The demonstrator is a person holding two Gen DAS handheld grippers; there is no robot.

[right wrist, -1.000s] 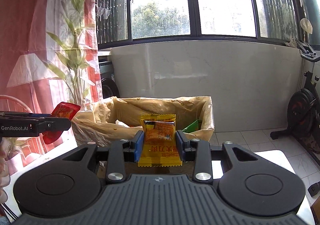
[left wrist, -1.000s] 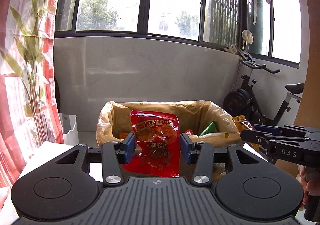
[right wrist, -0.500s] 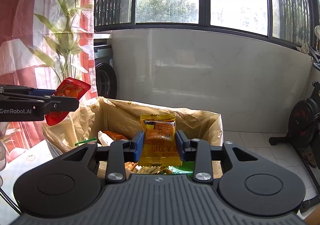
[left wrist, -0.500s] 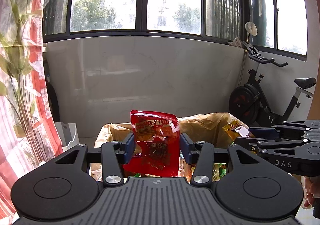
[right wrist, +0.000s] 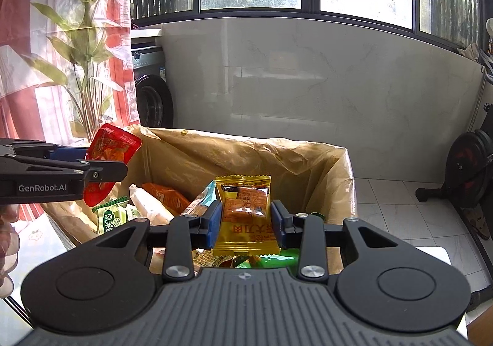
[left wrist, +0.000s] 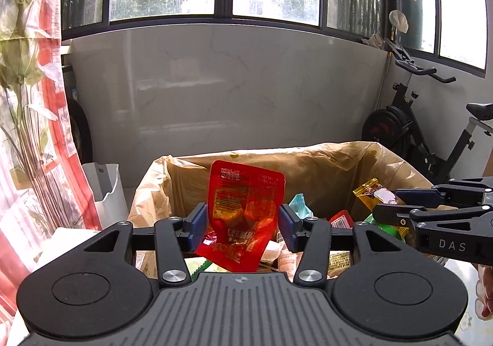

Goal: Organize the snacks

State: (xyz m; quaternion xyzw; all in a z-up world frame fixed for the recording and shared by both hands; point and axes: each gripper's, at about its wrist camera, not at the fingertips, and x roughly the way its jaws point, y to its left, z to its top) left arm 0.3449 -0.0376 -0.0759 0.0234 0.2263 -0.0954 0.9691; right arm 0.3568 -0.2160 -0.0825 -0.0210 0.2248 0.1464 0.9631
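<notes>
Your left claw (left wrist: 243,224) has just been opening: the red snack pouch (left wrist: 243,213) sits between its blue pads (left wrist: 197,224) with a gap on the right side, tilted, over the bag-lined box (left wrist: 323,167). Can't tell if the left pad touches the pouch. Your right claw (right wrist: 245,224) is nearly closed, pads pinching the yellow snack packet (right wrist: 245,213) upright above the same box. Its jaws eased out a touch, but the packet is gripped on both sides. Loose snacks (right wrist: 160,198) lie inside the box. From the right wrist view, the left claw (right wrist: 104,169) hangs over the box's left edge.
</notes>
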